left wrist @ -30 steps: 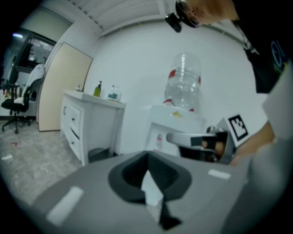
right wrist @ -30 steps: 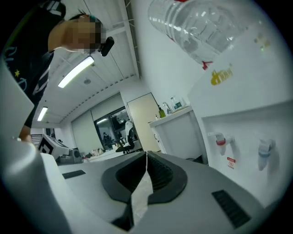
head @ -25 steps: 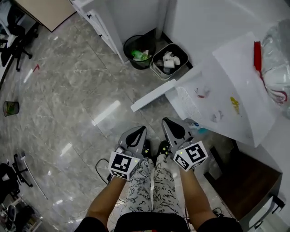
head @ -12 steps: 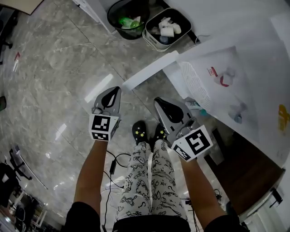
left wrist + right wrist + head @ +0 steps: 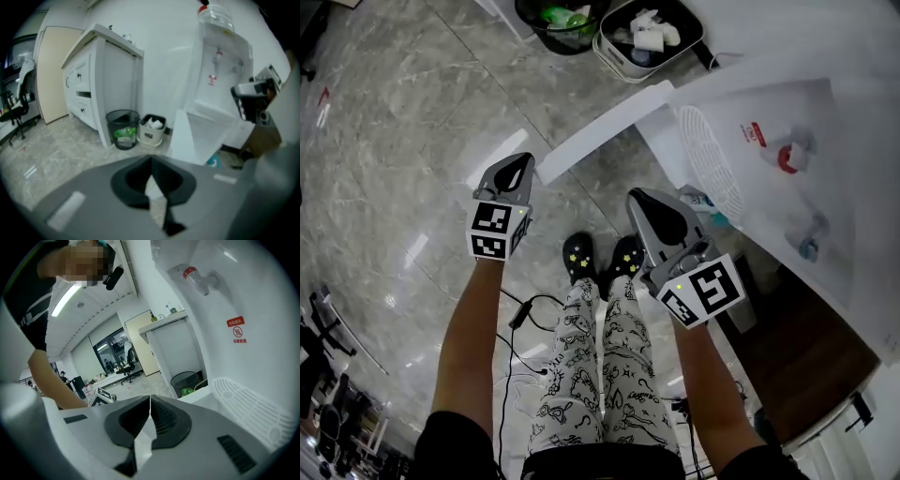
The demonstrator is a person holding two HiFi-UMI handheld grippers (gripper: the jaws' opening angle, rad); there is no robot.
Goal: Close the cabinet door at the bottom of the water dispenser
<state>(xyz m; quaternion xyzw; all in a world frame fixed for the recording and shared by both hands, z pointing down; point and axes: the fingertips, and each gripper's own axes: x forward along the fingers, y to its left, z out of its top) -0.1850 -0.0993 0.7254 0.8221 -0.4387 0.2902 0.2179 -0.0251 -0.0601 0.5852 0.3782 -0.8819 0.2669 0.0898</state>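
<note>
The white water dispenser stands at the right, with a red tap and a drip grille. Its bottom cabinet door stands swung open, and I see it edge-on from above. In the left gripper view the door is a white panel angled out from the dispenser. My left gripper is shut and empty, just left of the door's free edge and apart from it. My right gripper is shut and empty, below the grille.
A black mesh bin and a grey bin of rubbish sit by the wall past the door. A white cupboard stands left of them. A teal item lies at the cabinet's base. The person's feet are on marble floor.
The left gripper has moved up and to the left, nearer the door's free edge. The right gripper has shifted a little. The head view has closed in on the dispenser.
</note>
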